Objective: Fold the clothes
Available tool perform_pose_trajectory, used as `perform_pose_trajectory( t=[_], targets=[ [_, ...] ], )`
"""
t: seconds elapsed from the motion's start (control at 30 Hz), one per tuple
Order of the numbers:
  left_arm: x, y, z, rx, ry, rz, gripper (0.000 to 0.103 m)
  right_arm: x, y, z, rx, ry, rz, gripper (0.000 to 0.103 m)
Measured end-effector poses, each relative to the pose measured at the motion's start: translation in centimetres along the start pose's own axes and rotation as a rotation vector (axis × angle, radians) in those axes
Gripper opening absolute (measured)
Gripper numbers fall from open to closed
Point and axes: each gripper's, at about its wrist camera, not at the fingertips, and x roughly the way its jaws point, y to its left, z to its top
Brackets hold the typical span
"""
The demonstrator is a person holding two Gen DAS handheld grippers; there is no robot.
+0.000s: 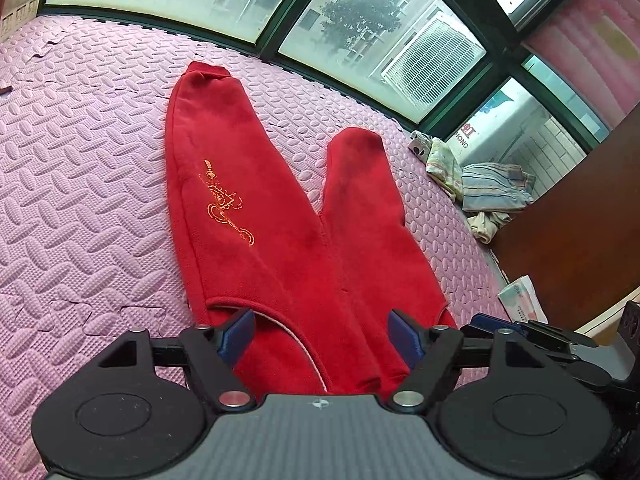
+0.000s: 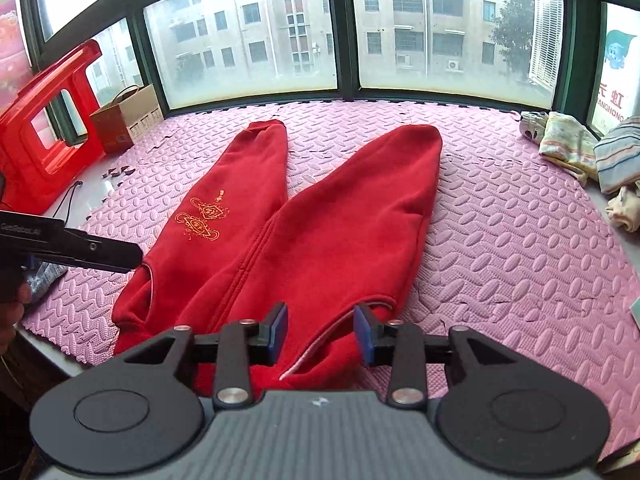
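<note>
Red trousers (image 1: 280,216) with gold embroidery lie flat on the pink foam mat (image 1: 80,168), legs spread apart and pointing toward the window, waist toward me. My left gripper (image 1: 322,338) is open just above the waistband's left part. My right gripper (image 2: 321,332) is open over the waistband's right part, by the pocket opening, on the same trousers (image 2: 304,220). Neither holds cloth. The right gripper's body shows in the left wrist view (image 1: 552,340), and the left gripper's body in the right wrist view (image 2: 76,248).
A pile of striped and patterned clothes (image 1: 476,184) lies at the mat's right edge by a brown cabinet (image 1: 580,232); it also shows in the right wrist view (image 2: 580,156). A red plastic stool (image 2: 44,128) and a cardboard bag (image 2: 124,120) stand at the left. Windows run along the far side.
</note>
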Motion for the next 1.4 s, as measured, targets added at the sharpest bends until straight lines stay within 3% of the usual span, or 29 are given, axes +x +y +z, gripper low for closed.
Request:
perform_pose_trajectory(
  t=[0.43,0.7,0.93,1.4],
  targets=[
    [2.3,1.1,-1.7,-0.037,0.028,0.121,0.076,3.6,-0.3,-2.4,-0.113,0.097,0.011,0.037],
    [2.8,0.7,-2.3,-0.056,-0.004,0.164,0.076,4.0,-1.4,-2.6,-0.152,0.124,0.085,0.037],
    [3.3,0.2,-2.2,-0.042,0.005,0.18,0.082,3.4,-3.1,-0.1,-0.095,0.084,0.144,0.039],
    [4.1,-0.4,-2.2,-0.018,0.015,0.162,0.1,9.9,-7.7,4.4,-0.019,0.109,0.088,0.039]
  ],
)
